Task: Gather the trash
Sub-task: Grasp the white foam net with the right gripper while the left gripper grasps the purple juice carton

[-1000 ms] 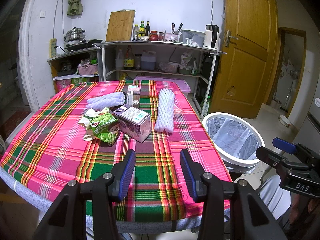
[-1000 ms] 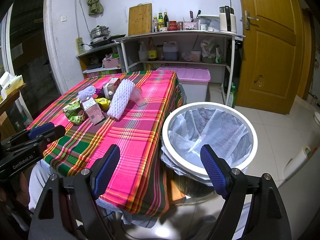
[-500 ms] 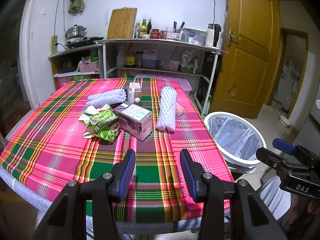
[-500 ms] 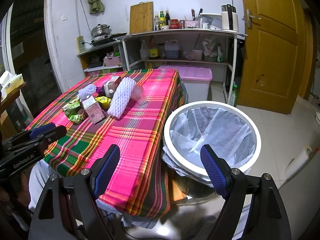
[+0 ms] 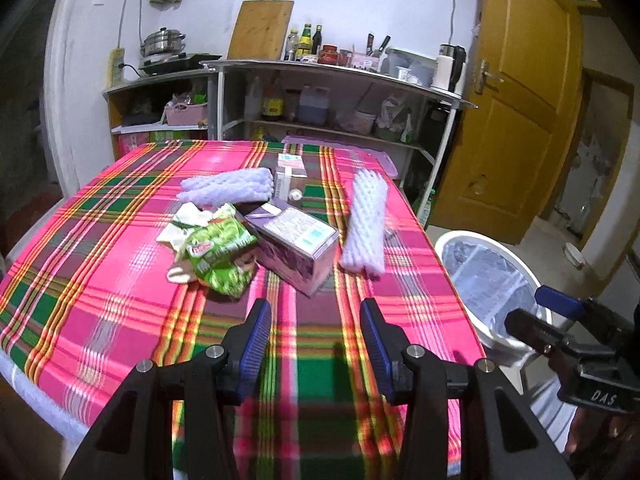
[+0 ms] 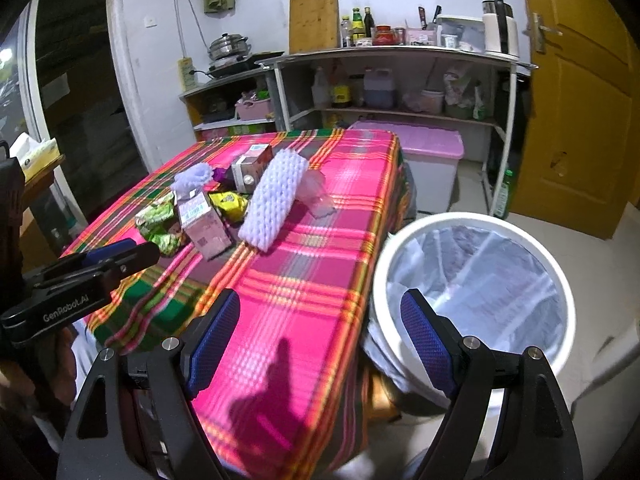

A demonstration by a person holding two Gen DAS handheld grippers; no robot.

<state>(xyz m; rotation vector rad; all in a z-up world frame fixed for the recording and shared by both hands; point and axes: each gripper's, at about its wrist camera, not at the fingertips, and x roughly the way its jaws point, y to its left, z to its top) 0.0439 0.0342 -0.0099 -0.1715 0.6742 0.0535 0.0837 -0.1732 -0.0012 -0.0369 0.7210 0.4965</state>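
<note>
Left tool [image 5: 316,332] and right tool [image 6: 320,342]: both spread wide, grasping nothing, above the plaid-covered desk [image 5: 100,280]. Ahead lie a purple carton [image 5: 296,248], green wrapper [image 5: 218,256] and foam net [image 5: 366,220]. White bin [image 6: 472,300] beside the right tool; kitchen shelves [image 6: 400,84] beyond.

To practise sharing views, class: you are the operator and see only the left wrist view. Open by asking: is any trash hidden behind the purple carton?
Observer: Yes, a yellow wrapper lies behind the purple carton.
Operator: Is the right claw carrying anything?
Observer: No. The right claw is open, with nothing between its fingers.
Operator: Is anything in the bin?
Observer: The bin stands beside the table. What shows of its inside holds only the liner.
</note>
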